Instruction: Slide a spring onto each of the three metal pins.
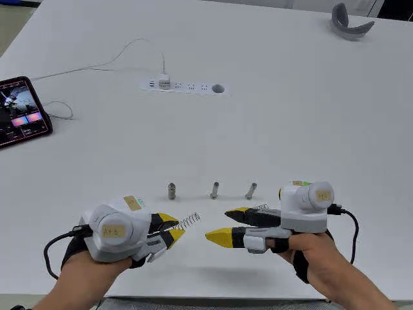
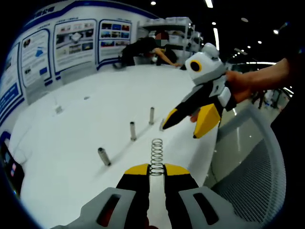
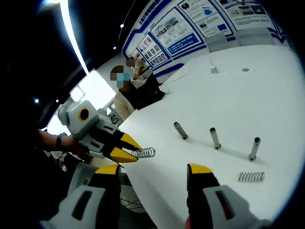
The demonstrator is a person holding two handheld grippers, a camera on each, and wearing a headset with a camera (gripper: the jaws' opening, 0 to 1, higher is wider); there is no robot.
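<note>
Pinching one end of a spring [image 1: 187,221], the left tool [image 1: 174,228] is held just above the white surface [image 1: 290,129]. Its yellow jaws are pressed together on the last coils, so that the rest juts free toward the right tool [image 1: 217,225]. The right tool's jaws are spread apart and nothing is gripped between them. A second spring [image 1: 260,208] is seen lying on the surface just beside the right tool.

Three upright pins are set in a row beyond both tools. The left pin [image 1: 171,190] is already sleeved by a coil, while the middle pin [image 1: 214,190] and the right pin [image 1: 250,190] are bare.

The held spring is judged to be very light, soft along its length, and easily kinked or flicked away. It is therefore best taken lightly at one end, with the open bore at the other end left clear to be lowered over a pin's tip. The pins alone serve as holders here: one filled, two waiting.
</note>
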